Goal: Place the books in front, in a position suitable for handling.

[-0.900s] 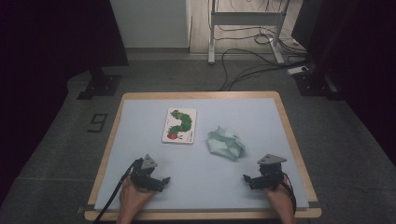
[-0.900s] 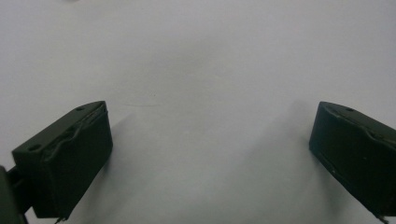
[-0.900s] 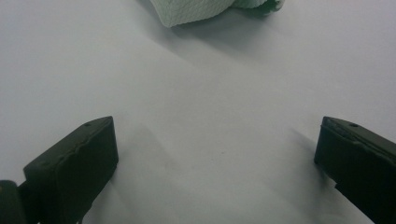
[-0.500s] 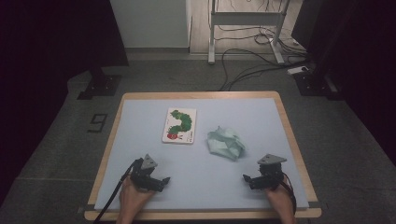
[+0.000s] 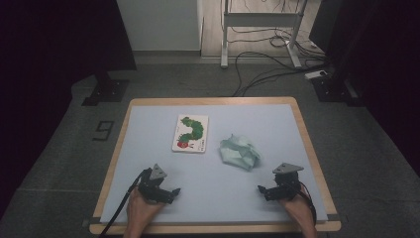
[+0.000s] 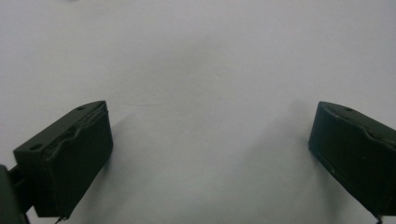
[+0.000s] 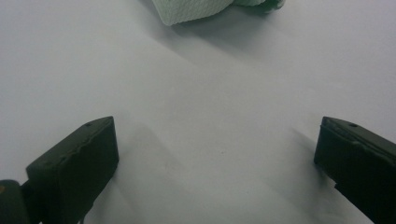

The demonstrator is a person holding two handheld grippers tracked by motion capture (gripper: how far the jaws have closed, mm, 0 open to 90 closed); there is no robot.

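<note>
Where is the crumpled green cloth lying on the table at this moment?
In the high view, the green cloth lies right of centre on the table, beside the caterpillar card and ahead of the right claw.

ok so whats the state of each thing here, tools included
left tool: open, empty, low over the mat
right tool: open, empty, low over the mat
cloth: crumpled, lying on the mat
card: flat, picture side up

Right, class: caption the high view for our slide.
Open left gripper and right gripper rest near a caterpillar card and crumpled cloth.
</note>
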